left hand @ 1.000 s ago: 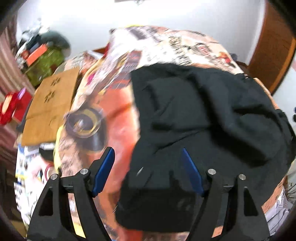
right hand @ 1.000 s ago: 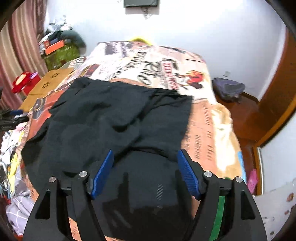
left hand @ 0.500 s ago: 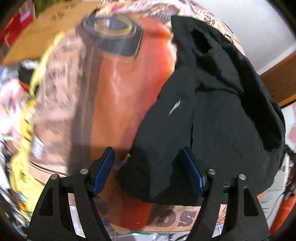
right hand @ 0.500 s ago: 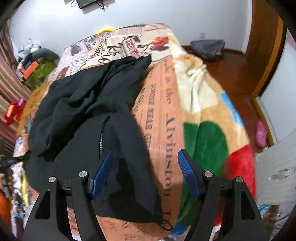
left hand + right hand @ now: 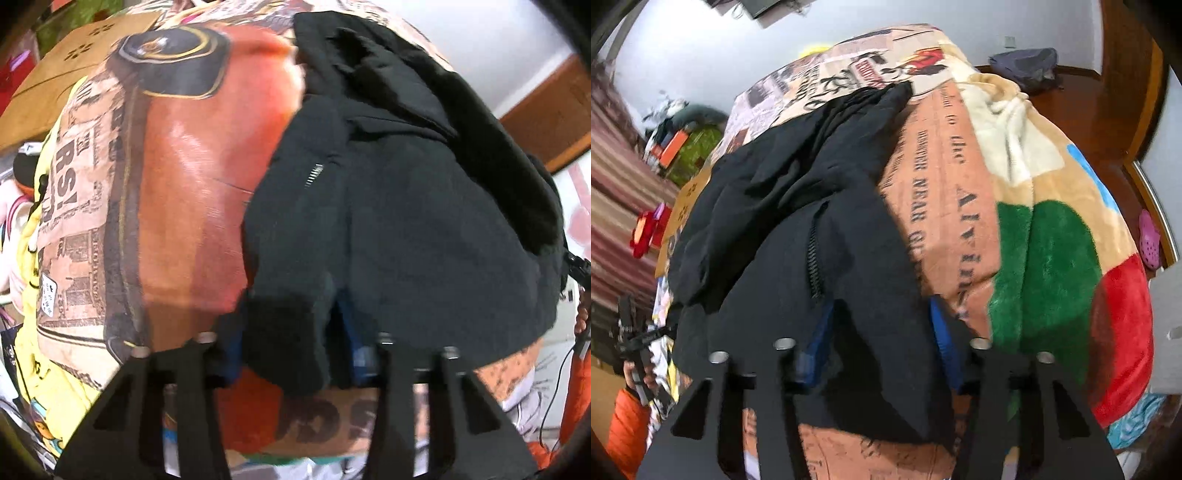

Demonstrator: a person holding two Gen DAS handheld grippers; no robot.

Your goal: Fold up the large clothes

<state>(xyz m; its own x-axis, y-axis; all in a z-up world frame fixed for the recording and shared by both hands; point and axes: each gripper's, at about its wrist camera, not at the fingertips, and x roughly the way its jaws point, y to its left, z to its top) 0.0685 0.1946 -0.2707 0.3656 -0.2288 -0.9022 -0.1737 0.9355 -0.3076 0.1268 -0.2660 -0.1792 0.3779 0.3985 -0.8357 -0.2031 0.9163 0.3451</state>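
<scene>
A large black garment (image 5: 399, 206) with a zipper lies crumpled on a bed covered by a printed blanket (image 5: 184, 177). It also shows in the right wrist view (image 5: 798, 236). My left gripper (image 5: 288, 343) is open, its blue-padded jaws straddling the garment's near left corner. My right gripper (image 5: 882, 343) is open, its jaws straddling the garment's near right edge above the blanket (image 5: 960, 206). The cloth lies between both pairs of fingers; whether the pads touch it is hidden.
A cardboard sheet (image 5: 62, 70) lies beyond the bed's left side. Striped curtains (image 5: 613, 192) and clutter stand at the left. A wooden door (image 5: 1126, 66), wood floor, a grey bag (image 5: 1027, 66) and a pink shoe (image 5: 1150, 240) are on the right.
Both grippers have moved down and forward onto the garment's near edge. The cloth now sits between each pair of open jaws, where earlier it lay ahead of them.
</scene>
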